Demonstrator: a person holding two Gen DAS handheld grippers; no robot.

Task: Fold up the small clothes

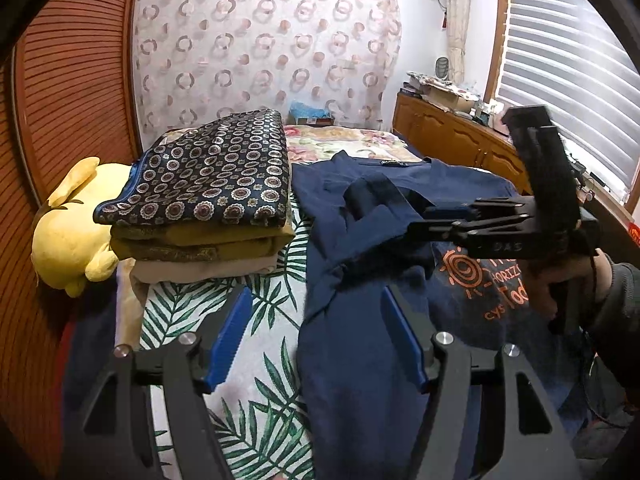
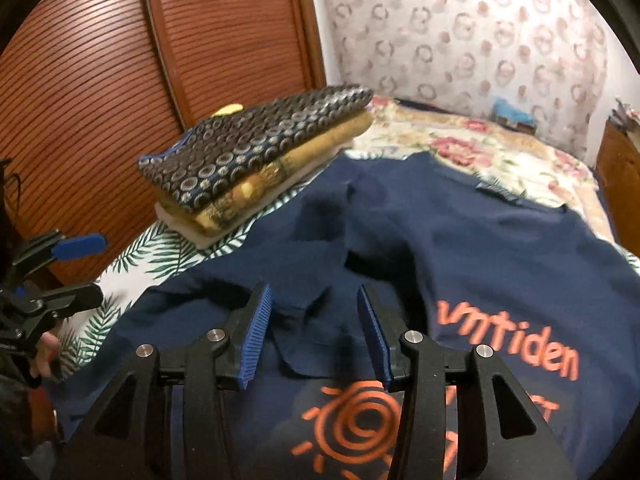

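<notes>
A navy T-shirt with an orange sun print lies spread on the bed, its left sleeve folded in over the chest and rumpled. My left gripper hovers open over the shirt's left edge, with nothing between its blue pads. My right gripper stands open just above the folded sleeve and the sun print, its pads clear of the cloth. In the left wrist view the right gripper reaches in from the right, held by a hand. The left gripper shows at the right wrist view's left edge.
A stack of folded clothes, topped by a dark patterned piece, sits left of the shirt on the palm-leaf bed cover. A yellow plush toy lies beside it. Louvred wooden doors line the left, and a wooden cabinet the right.
</notes>
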